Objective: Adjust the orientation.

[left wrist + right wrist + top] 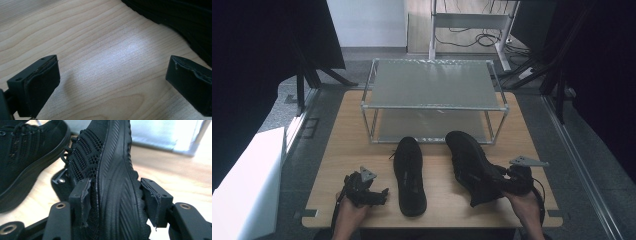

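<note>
Two black mesh sneakers are on the wooden table (347, 145). One sneaker (409, 175) lies flat at the centre, toe toward the rack; its sole edge (180, 20) crosses the upper right of the left gripper view. My left gripper (382, 194) sits just left of it, open over bare wood (112, 77). The other sneaker (469, 165) is tipped onto its side with the ridged sole (117, 182) showing. My right gripper (499, 181) is shut on its heel end (113, 187), one pad (82, 195) on the mesh upper and the other against the sole edge.
A two-level metal rack (432, 106) with frosted shelves stands at the back of the table, just beyond the sneakers' toes. A white block (247, 185) stands off the table's left side. Dark curtains and cables lie on the floor behind.
</note>
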Available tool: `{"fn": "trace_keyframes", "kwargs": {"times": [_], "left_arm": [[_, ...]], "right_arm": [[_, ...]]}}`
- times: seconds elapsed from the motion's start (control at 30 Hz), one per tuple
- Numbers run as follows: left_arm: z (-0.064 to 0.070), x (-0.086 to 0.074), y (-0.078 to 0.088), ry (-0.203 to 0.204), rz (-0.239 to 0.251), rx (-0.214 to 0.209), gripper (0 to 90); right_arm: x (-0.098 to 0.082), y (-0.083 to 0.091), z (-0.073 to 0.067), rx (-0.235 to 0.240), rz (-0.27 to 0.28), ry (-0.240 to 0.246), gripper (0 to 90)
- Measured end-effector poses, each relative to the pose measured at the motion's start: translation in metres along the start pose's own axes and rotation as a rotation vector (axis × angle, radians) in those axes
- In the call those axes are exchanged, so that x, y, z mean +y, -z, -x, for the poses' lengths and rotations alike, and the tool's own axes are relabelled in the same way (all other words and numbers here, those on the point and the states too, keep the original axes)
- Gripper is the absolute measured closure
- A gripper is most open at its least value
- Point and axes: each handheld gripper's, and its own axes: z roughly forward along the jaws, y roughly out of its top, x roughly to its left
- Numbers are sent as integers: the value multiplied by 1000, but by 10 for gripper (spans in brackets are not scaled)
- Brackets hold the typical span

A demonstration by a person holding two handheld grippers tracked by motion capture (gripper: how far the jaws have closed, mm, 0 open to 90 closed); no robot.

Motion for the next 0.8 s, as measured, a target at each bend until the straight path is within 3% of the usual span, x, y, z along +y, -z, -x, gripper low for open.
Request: {"fn": "trace_keyframes", "kwargs": {"times": [0.2, 0.37, 0.43, 0.47, 0.63, 0.8], "left_arm": [[1, 0, -1, -6, -3, 0, 0], [1, 0, -1, -7, -5, 1, 0], [1, 0, -1, -7, -5, 2, 0], [1, 0, -1, -6, -4, 2, 0], [1, 1, -1, 2, -11, 5, 0], [0, 1, 0, 17, -8, 4, 0]], "right_arm": [[4, 10, 11, -98, 47, 15, 395], [3, 14, 21, -151, 48, 18, 403], [1, 14, 25, -176, 44, 11, 468], [0, 14, 28, -187, 48, 5, 455], [-6, 24, 51, -201, 57, -68, 403], [-10, 25, 57, -201, 54, -77, 354]]}}
